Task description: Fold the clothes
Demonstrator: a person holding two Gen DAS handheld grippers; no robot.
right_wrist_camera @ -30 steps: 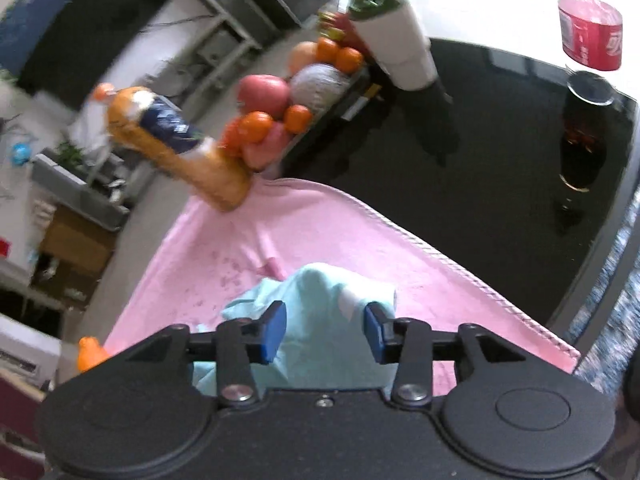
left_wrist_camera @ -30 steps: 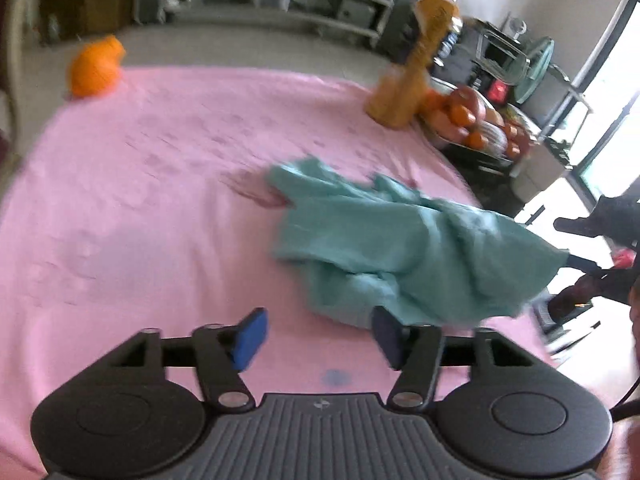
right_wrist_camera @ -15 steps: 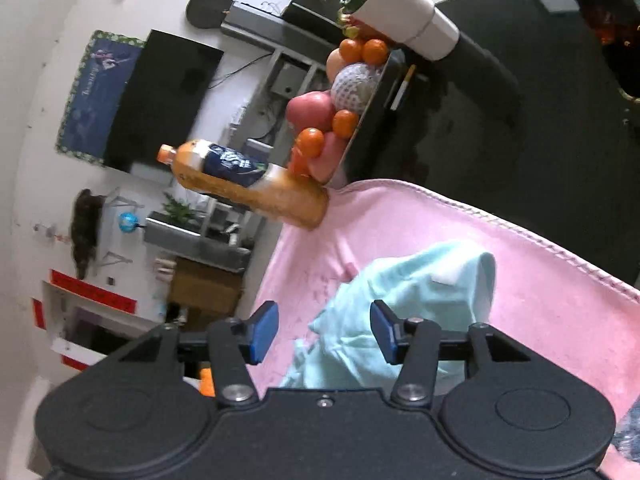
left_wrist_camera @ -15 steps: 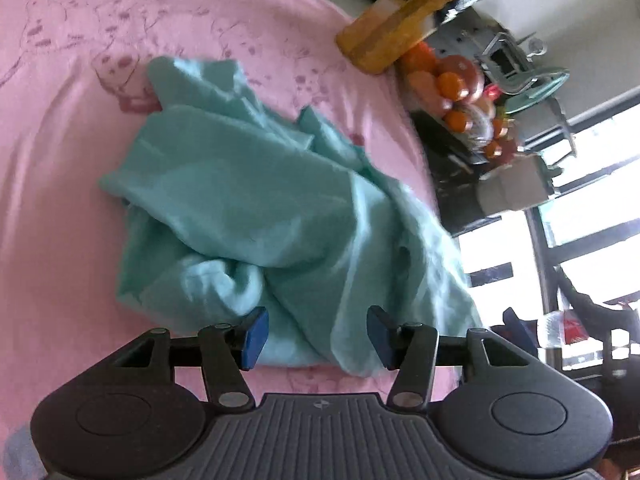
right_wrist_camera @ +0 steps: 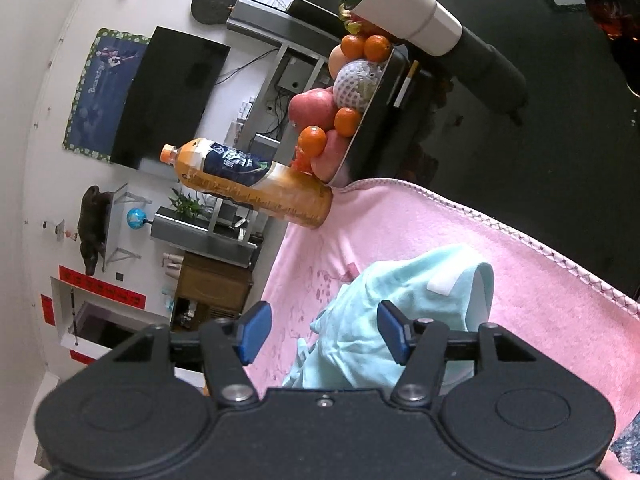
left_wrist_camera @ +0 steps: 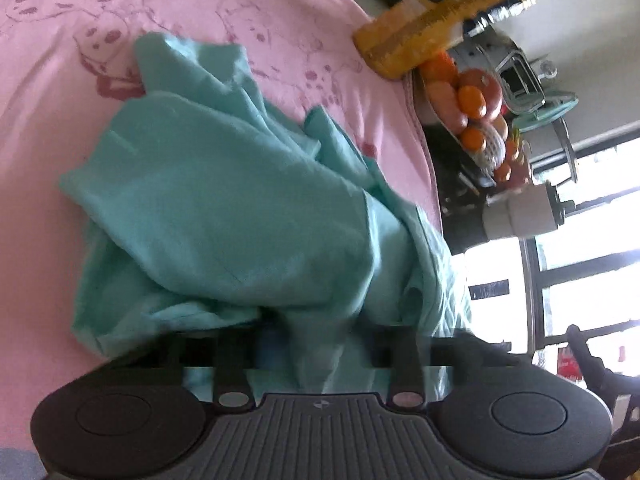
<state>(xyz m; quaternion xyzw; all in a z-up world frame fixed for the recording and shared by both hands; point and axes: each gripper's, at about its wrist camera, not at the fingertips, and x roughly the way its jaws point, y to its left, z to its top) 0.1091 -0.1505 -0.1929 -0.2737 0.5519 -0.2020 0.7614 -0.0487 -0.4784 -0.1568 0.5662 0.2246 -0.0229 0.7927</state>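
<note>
A crumpled teal garment (left_wrist_camera: 224, 208) lies on the pink blanket (left_wrist_camera: 56, 80), bunched toward the blanket's right edge. My left gripper (left_wrist_camera: 320, 344) is pushed into the near side of the heap. Its fingers stand wide apart, with cloth draped over and between the tips, which are blurred and mostly hidden. In the right wrist view the same teal garment (right_wrist_camera: 400, 300) shows a white label (right_wrist_camera: 442, 282) near its collar. My right gripper (right_wrist_camera: 324, 334) hovers just above it, open, with its blue pads (right_wrist_camera: 254, 332) apart and nothing gripped.
An orange juice bottle (right_wrist_camera: 256, 184) stands at the blanket's far corner beside a tray of fruit (right_wrist_camera: 340, 112). A white tumbler (right_wrist_camera: 404, 12) sits on the black glass table (right_wrist_camera: 540, 140). The blanket's stitched edge (right_wrist_camera: 520, 236) runs close to the garment.
My left gripper has dropped and pushed forward into the garment, so cloth now covers its fingertips. The right gripper has tilted and stayed open over the collar end.
</note>
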